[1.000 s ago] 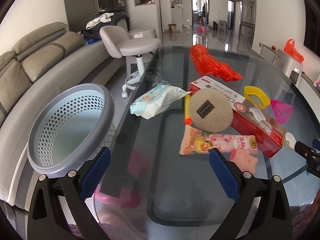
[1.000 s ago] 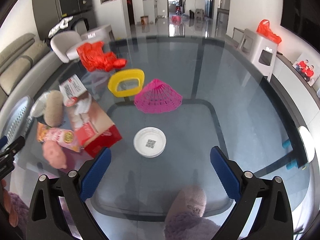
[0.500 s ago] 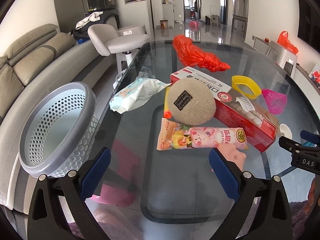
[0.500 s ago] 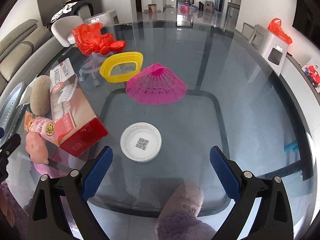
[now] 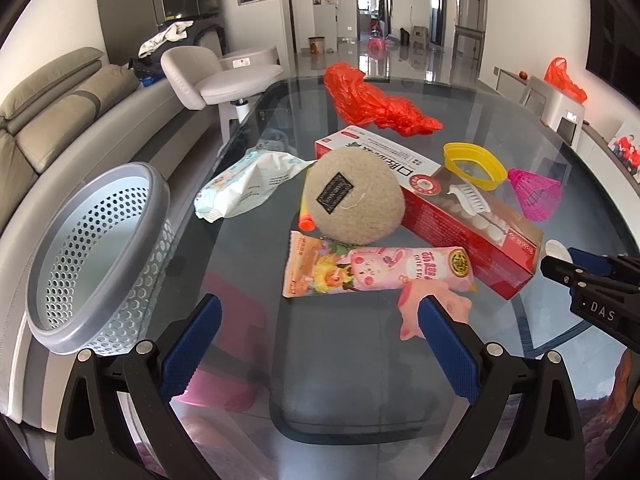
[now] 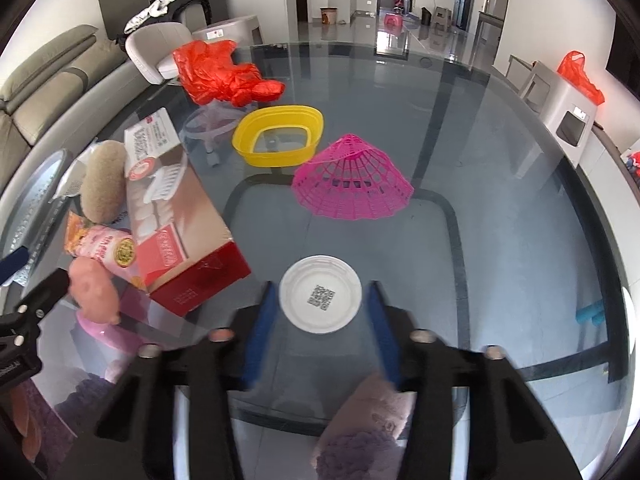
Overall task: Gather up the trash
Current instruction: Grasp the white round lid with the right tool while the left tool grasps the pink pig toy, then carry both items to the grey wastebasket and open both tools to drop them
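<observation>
The right gripper [image 6: 320,312] jaws are closing around the white lid [image 6: 320,293] on the glass worktop [image 6: 500,184], while the left gripper [image 5: 320,344] jaws stand apart, empty.

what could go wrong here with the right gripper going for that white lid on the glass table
The right gripper is closing around the flat white lid, which lies low on the glass table; the pads may skid over its thin rim and flick it away. The red box sits close to the left finger and could get nudged. The left gripper hangs open near the pink wrapper, well clear.
</observation>
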### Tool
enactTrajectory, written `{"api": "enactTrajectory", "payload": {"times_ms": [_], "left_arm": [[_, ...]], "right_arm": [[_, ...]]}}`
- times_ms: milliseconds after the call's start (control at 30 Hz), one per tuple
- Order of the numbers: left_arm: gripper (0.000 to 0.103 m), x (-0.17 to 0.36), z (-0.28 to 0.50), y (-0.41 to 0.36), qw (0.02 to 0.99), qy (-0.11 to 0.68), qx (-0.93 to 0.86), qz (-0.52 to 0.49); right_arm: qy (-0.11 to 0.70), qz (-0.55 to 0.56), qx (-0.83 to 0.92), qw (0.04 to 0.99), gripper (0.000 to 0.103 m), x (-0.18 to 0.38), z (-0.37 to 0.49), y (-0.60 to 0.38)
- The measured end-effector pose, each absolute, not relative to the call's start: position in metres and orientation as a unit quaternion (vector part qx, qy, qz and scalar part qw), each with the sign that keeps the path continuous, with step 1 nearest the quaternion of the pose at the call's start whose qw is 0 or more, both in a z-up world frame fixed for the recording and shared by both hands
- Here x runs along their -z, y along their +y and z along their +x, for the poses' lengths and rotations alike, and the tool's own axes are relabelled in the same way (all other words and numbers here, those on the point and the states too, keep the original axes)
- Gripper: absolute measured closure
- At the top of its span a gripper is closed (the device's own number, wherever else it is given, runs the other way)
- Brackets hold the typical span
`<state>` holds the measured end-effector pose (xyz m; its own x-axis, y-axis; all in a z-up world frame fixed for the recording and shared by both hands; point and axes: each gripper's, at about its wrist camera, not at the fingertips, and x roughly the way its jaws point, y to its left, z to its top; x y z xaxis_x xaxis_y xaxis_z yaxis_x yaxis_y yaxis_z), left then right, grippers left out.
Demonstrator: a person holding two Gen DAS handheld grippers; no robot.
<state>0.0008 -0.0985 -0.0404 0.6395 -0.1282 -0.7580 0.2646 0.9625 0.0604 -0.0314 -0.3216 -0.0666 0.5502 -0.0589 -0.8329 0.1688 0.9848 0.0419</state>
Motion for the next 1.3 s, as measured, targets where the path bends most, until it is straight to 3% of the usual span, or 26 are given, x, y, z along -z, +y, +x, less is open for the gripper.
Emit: {"api": "enactTrajectory", "payload": {"times_ms": [600,833,900,967,1100,1300], "left_arm": [[0.006,0.042,-0.019,-0.124,0.905,0.389,0.14,0.1],[0.007,0.056,-0.007,-0.14,0.889,0.421,0.15,0.095],[0.012,0.057,-0.007,-0.14,0.888,0.423,0.154,0.091],[0.035,0.058,-0.007,-0.141,0.886,0.425,0.164,0.092],[0.057,0.056,-0.011,-0.138,0.881,0.426,0.188,0.084],[0.058,0.045,-0.016,-0.124,0.888,0.412,0.19,0.077]], "right_arm": [[0.426,0.109,0.052,0.897,0.064,0.043,-0.057,-0.329],[0.427,0.116,0.048,0.896,0.064,0.041,-0.058,-0.329],[0.427,0.115,0.048,0.896,0.064,0.041,-0.059,-0.328],[0.427,0.116,0.048,0.895,0.064,0.041,-0.059,-0.328],[0.426,0.117,0.047,0.896,0.064,0.04,-0.059,-0.328],[0.419,0.116,0.044,0.9,0.064,0.035,-0.066,-0.321]]}}
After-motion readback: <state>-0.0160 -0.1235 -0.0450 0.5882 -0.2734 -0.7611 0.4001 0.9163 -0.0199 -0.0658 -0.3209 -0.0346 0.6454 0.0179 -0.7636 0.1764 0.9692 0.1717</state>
